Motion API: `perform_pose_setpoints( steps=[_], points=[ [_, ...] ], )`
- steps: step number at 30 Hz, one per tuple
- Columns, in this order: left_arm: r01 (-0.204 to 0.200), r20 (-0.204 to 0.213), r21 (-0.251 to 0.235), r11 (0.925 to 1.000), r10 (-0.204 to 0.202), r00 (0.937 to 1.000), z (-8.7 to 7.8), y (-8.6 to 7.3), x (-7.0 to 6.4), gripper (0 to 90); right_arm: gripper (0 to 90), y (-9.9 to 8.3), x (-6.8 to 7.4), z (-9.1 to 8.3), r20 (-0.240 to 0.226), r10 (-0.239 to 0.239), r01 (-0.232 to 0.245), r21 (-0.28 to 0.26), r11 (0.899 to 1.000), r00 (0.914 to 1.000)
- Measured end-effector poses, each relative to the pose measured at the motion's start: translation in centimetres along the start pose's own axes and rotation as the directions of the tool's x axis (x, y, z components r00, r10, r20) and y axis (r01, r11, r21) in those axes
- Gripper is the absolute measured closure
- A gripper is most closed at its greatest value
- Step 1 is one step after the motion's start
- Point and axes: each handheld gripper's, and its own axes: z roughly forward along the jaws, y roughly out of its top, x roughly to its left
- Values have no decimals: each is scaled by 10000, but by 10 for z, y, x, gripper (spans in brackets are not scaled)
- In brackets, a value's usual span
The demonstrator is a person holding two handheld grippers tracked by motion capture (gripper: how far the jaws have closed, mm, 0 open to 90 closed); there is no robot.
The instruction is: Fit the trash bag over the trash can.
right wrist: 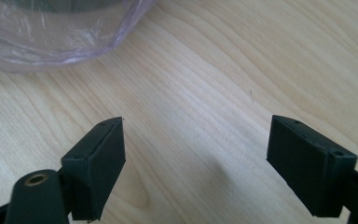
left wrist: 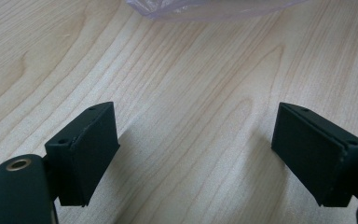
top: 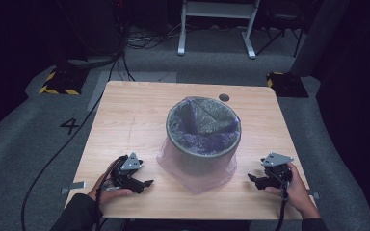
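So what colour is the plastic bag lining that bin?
Pale translucent purple bag, draped over the grey bin; clearest in the high view.

High view overhead, facing forward-down — gripper views skim table (top: 125,120).

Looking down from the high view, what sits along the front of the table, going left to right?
Left tongs in the person's left hand → bin lined with a thin purple bag → right tongs in the right hand.

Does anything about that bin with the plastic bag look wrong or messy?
Yes. The thin purple plastic bag hangs down the outside of the round grey bin and spills onto the wooden table at the front, loose and crumpled rather than neatly fitted.
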Motion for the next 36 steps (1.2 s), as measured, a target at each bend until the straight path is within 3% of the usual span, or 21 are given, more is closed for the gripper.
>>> perform_pose_setpoints(
  steps=[7, 12, 17, 20, 36],
  points=[
    [-1, -8, 1, 10000, 1, 10000, 0, 0, 0, 140, 175, -21, -4, -3, 149, 768, -760, -467, 9960, 9969],
    [-4, -8, 0, 10000, 4, 10000, 0, 0, 0, 140, 171, -39, -6, -4, 24, 1481, -1476, -679, 9867, 9890],
    [2, 11, -13, 10000, -2, 10000, 0, 0, 0, 140, 161, -57, -9, -10, -251, 2150, -2165, -1055, 9706, 9763],
    [1, -12, -15, 10000, -2, 10000, 0, 0, 0, 141, 160, -62, -12, -14, 32, 2472, -2456, -1031, 9639, 9689],
    [21, -13, -17, 10000, -21, 10000, 0, 0, 0, 142, 142, -63, -13, -14, 223, 2706, -2671, -1014, 9583, 9624]
  ],
)
